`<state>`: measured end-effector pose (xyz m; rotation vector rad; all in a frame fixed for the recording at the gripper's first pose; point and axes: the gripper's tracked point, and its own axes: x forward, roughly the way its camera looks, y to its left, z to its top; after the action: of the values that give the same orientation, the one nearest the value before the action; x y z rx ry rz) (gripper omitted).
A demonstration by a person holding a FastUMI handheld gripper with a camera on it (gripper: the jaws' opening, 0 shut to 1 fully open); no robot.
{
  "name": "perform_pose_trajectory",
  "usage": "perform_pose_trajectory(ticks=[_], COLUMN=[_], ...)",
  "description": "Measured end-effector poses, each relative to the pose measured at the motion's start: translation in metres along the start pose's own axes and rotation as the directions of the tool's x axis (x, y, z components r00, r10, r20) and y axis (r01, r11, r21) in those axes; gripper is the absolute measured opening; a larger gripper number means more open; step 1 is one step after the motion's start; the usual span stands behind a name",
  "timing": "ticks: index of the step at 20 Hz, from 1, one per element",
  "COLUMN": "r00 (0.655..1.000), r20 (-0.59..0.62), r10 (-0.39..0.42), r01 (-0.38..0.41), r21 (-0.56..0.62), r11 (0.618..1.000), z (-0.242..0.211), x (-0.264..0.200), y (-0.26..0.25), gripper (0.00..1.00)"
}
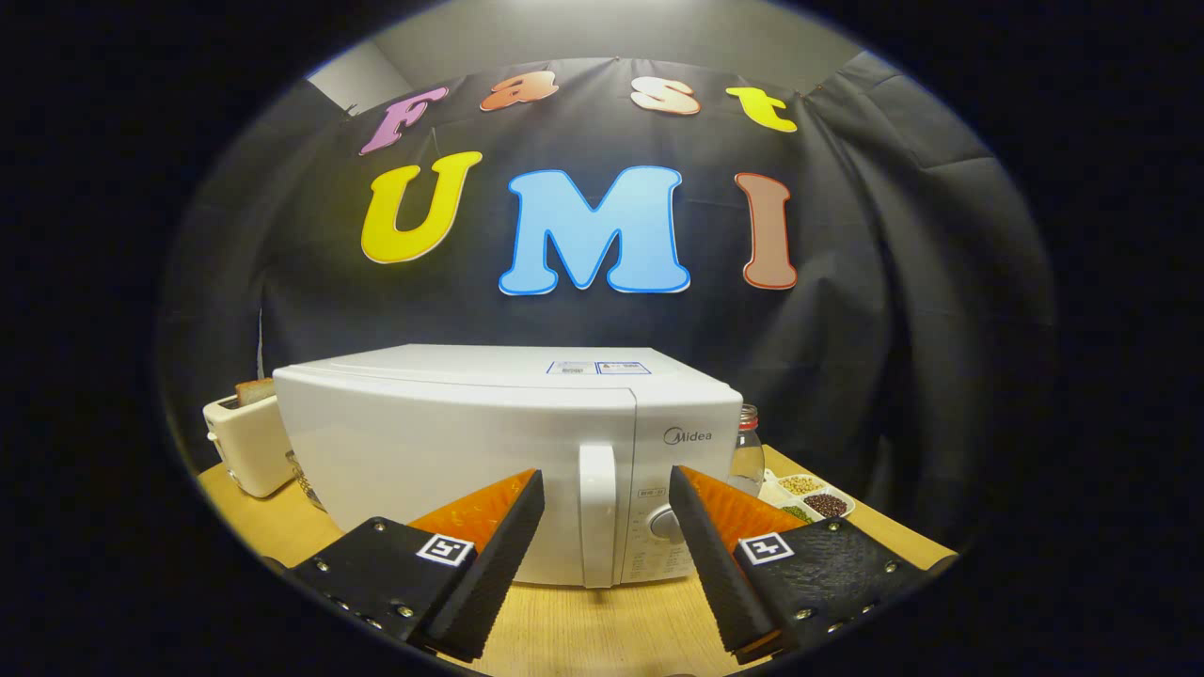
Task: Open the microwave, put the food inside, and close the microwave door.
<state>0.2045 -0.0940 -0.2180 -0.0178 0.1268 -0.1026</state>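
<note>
I am at the opening step: the white box-shaped microwave oven point(508, 451) sits on the pale wooden worktop point(583, 630) just ahead of my gripper point(607, 494), and its door is closed. The white vertical bar handle point(598, 512) on the door's right edge stands right in the gap between my fingers, a little beyond their tips.

To do this well, I judge I should push straight forward until the handle is well inside the fingers, keep them level with its middle, close on both sides of the bar, then pull back in an arc that follows the door's hinge on the far left side. Pulling dead straight could drag the whole oven across the wood or let the bar slip out.

My gripper is spread wide, holding nothing and touching nothing; both fingers hang free above the worktop in front of the door.

I cannot pick out for certain which food is meant to go in. Beyond my right finger, beside the oven, sit a clear glass jar point(748, 451) and a white divided dish of beans point(814, 498); beyond my left finger a cream toaster point(246, 451) holds a slice of bread point(254, 390).
</note>
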Motion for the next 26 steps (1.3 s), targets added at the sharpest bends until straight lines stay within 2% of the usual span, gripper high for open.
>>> perform_pose_trajectory(ticks=[5,6,7,12,15,16,21,22,26], r00=[0.999,0.999,1.000,1.000,0.999,0.999,0.998,0.998,0.998], r20=[-0.037,-0.038,-0.029,-0.028,-0.030,-0.038,-0.055,-0.057,-0.055], r10=[-0.006,-0.007,-0.013,0.004,0.010,0.015,0.024,0.023,0.043], r01=[0.006,0.007,0.013,-0.004,-0.011,-0.015,-0.024,-0.022,-0.041], r21=[0.006,-0.003,-0.011,-0.010,-0.011,-0.009,0.012,0.017,0.024], r11=[1.000,1.000,1.000,1.000,1.000,1.000,1.000,1.000,0.999], z=[-0.023,-0.027,-0.027,-0.028,-0.028,-0.029,-0.030,-0.028,-0.028], x=[0.021,0.023,0.027,0.030,0.029,0.028,0.027,0.026,0.024], y=[0.002,0.003,0.003,0.009,0.008,0.009,0.008,0.008,0.010], gripper=[0.82,0.74,0.74,0.33,0.30,0.23,0.23,0.13,0.13])
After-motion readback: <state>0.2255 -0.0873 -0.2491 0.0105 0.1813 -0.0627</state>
